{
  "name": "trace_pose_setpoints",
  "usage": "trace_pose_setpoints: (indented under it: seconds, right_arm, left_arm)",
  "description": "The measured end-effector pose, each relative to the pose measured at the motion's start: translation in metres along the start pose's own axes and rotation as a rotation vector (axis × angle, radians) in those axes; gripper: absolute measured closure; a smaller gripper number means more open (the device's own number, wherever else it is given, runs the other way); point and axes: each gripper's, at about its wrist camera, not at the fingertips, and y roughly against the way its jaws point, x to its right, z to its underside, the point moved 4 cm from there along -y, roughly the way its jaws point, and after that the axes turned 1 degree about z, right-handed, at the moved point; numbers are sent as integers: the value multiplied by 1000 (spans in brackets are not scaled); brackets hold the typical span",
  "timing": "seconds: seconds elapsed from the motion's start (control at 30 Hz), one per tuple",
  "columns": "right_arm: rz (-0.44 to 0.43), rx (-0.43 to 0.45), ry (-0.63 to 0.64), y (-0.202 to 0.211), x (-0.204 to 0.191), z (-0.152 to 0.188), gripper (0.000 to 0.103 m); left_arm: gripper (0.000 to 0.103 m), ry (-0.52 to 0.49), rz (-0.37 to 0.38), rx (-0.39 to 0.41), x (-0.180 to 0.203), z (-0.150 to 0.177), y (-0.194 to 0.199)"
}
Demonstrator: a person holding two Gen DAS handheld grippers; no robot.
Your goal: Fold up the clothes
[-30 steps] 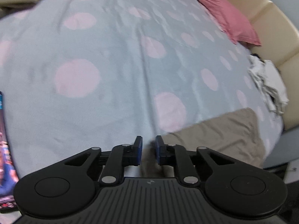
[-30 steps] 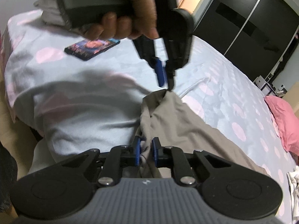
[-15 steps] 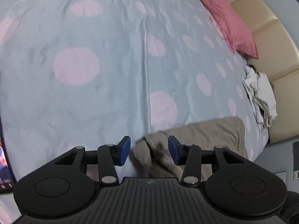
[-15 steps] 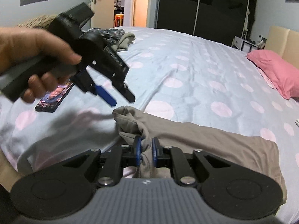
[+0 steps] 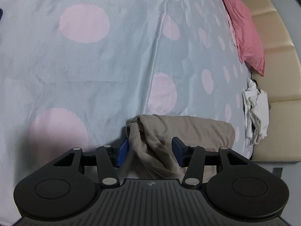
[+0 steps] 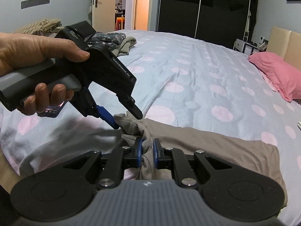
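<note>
My left claw (image 5: 150,151) has just been opening: a second ago its blue pads were nearly together, and now they stand well spread with a bunched corner of the beige garment (image 5: 190,130) between them. One blue pad (image 5: 123,151) touches a hanging fold, but the other stands clear of the cloth, so I read this claw as spread and gripping nothing. In the right wrist view the same claw (image 6: 127,119) hangs tilted over that raised corner, held by my hand (image 6: 37,64).

My right claw (image 6: 145,155) has not changed its hold: it is pinched tight on a gathered ridge of the garment (image 6: 216,143), as it was a second ago, though its view has swung from looking along the bed's edge to looking across the bed toward the pink pillow (image 6: 276,75).

The garment lies at the near edge of the dotted bedspread (image 5: 112,66), mostly flat, with its near corner lifted and rumpled between the two claws.

I judge the left side is regripping. The cloth now hangs on the right claw alone, so the fold cannot proceed until the left closes again on a cleaner edge. The risk is pinching a double layer of that twisted bunch.
</note>
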Motion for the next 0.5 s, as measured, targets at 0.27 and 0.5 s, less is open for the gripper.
trace_pose_setpoints:
  seconds: [0.27,0.5]
  right_arm:
    - [1,33,-1,7,2,-5,89]
    - [-72,38,77,10,-15,-2,89]
  left_arm:
    - [53,84,34,-11,-5,1,-5]
    - [66,9,9,-38,2,5,-20]
